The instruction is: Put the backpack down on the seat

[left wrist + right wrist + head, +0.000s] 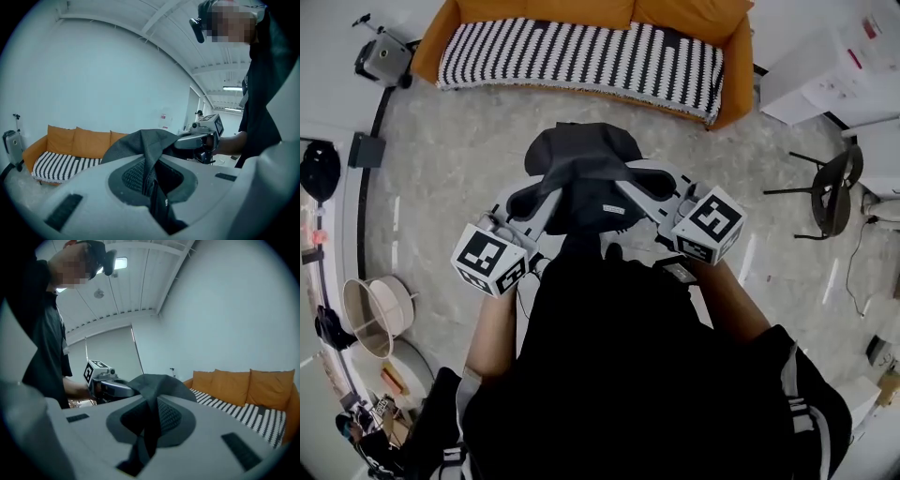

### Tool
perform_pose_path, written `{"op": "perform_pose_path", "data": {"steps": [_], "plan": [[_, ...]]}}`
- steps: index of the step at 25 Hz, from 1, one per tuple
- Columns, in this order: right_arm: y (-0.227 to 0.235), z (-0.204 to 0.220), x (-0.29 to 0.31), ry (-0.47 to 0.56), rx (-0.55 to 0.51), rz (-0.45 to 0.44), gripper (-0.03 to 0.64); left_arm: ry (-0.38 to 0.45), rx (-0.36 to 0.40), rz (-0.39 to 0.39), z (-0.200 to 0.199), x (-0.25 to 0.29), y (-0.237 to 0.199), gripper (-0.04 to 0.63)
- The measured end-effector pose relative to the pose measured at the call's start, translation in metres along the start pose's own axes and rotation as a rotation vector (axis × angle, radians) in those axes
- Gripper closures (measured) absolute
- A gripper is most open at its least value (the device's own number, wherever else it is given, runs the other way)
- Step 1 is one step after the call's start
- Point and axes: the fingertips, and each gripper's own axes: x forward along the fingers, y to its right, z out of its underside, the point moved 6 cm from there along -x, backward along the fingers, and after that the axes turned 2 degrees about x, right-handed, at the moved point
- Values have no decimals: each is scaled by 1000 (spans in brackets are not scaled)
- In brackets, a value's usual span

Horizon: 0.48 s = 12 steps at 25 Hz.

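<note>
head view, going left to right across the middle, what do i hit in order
round basket → left tongs → backpack, clamped on either side by the tongs → right tongs → black chair

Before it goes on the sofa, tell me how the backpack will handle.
Likely floppy: the backpack folds and drapes where the left tongs and right tongs pinch it. Probably fairly light, since two thin pinches of fabric carry it. It should slump on the sofa rather than stand.
</note>
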Motion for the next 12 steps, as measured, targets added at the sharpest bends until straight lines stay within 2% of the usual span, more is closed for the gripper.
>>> {"op": "perform_pose_path", "data": {"steps": [12], "plan": [[81,-46,90,-52,-9,24,577,31,-25,15,-29,40,-120,560]]}}
